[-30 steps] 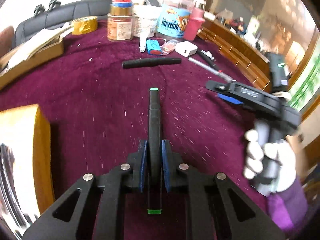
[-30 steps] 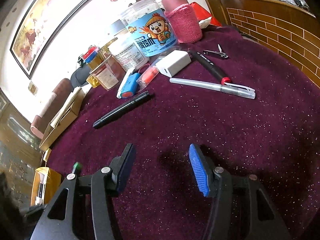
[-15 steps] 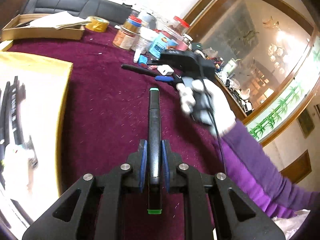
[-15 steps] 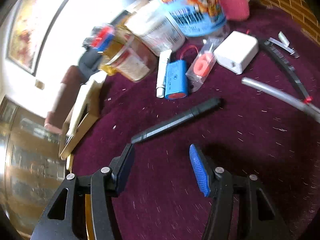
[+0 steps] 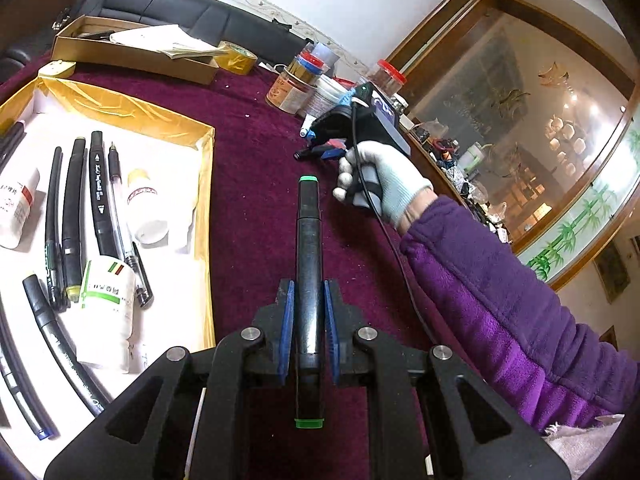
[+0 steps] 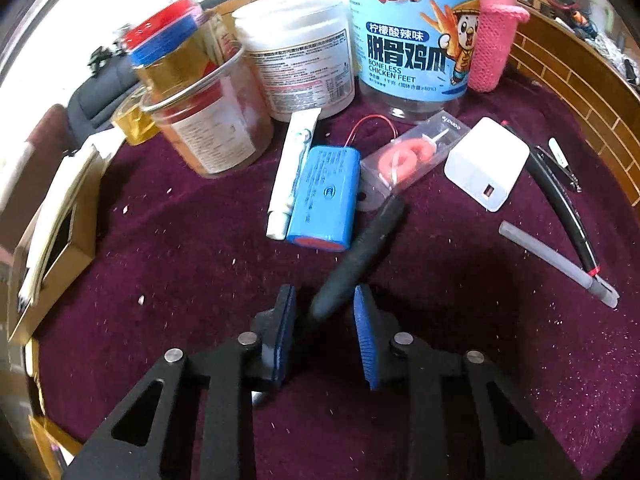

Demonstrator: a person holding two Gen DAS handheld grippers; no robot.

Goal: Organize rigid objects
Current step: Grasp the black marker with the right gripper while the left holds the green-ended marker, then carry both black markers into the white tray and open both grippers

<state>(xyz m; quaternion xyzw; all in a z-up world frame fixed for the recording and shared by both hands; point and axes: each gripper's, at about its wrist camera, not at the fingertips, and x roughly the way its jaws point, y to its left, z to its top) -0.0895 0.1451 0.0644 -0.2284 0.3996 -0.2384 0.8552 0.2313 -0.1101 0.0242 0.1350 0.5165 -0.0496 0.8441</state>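
My left gripper (image 5: pixel 307 298) is shut on a black marker with green ends (image 5: pixel 307 240), held above the maroon cloth beside a gold-edged tray (image 5: pixel 206 184) that holds several pens and small bottles. My right gripper (image 6: pixel 325 312) is open, its blue pads on either side of a black pen (image 6: pixel 360 256) that lies on the cloth; the pads do not touch it. In the left wrist view the right gripper (image 5: pixel 326 152) is low at that pen near the jars.
Behind the pen lie a blue battery pack (image 6: pixel 326 196), a white tube (image 6: pixel 290 172), a white charger (image 6: pixel 486 168), a grey pen (image 6: pixel 556 262) and a black-and-red pen (image 6: pixel 560 204). Jars (image 6: pixel 408 32) stand at the back. A cardboard box (image 5: pixel 132 54) lies far left.
My left gripper swung left with the marker, so the tray came into view. My right gripper moved forward and down until its open pads straddle the black pen.
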